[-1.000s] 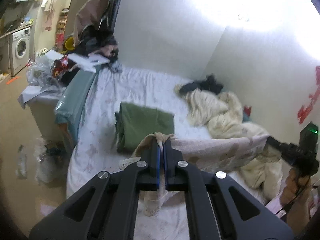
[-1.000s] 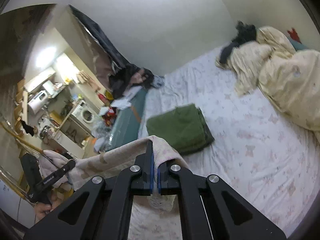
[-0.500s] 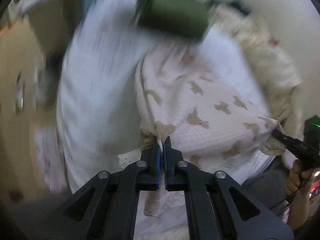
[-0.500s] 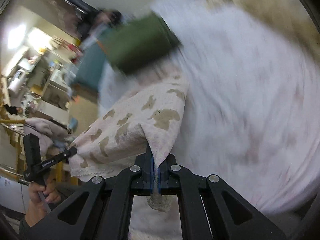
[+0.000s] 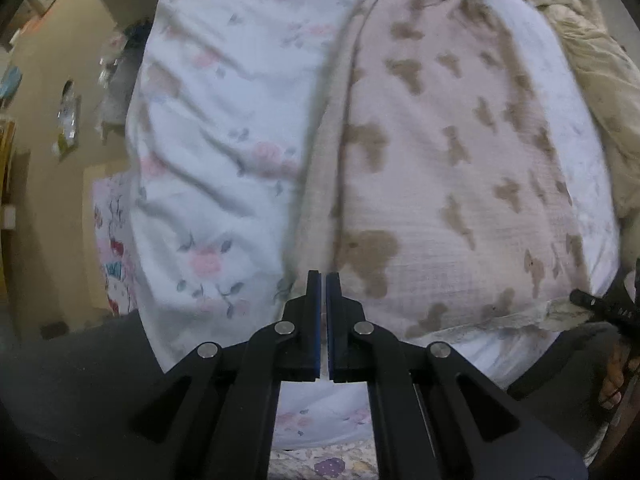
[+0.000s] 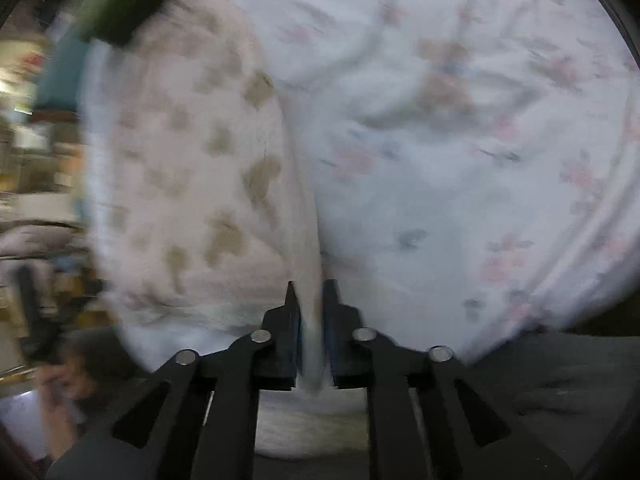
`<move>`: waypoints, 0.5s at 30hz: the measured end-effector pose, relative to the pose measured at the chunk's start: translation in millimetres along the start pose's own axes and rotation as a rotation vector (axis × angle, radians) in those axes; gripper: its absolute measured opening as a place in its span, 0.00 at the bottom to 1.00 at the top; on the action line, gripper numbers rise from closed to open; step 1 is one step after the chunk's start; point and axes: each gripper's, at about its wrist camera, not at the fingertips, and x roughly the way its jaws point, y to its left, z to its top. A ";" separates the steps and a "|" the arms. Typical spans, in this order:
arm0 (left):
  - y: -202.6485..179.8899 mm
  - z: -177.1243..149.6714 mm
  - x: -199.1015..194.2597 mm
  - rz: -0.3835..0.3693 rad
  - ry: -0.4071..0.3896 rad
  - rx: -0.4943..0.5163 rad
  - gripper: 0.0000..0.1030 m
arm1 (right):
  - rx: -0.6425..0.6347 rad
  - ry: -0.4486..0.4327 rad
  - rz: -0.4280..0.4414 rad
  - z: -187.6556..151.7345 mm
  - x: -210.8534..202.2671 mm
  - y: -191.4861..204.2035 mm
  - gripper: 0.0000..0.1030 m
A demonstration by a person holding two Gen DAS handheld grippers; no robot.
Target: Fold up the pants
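Pink bear-print pants (image 5: 452, 184) lie spread flat on the flowered bed sheet (image 5: 208, 152). My left claw (image 5: 323, 280) is pinched tight at their near corner. My right claw (image 6: 310, 300) has just been opening, cloth edge loose between its jaws.

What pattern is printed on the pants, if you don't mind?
Pale pink pants with brown blotches, clearest in the left wrist view.

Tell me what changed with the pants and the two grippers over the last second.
Both grippers swung down from holding the pants stretched in the air and laid them flat on the bed sheet. The right gripper has just been opening, cloth still between its jaws. The left gripper stays shut at the pants' edge. The green garment has not moved.
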 end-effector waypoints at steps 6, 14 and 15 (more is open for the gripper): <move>3.0 -7.2 -1.1 0.004 -0.013 -0.012 0.30 | -0.085 -0.030 -0.116 -2.4 -9.5 17.9 0.14; -23.9 -33.3 -8.9 -0.031 -0.037 0.116 0.52 | -0.126 -0.227 -0.006 5.6 -16.2 35.0 0.63; -29.2 -38.8 -9.0 -0.034 -0.029 0.145 0.52 | -0.111 -0.229 0.003 6.6 -13.4 33.1 0.63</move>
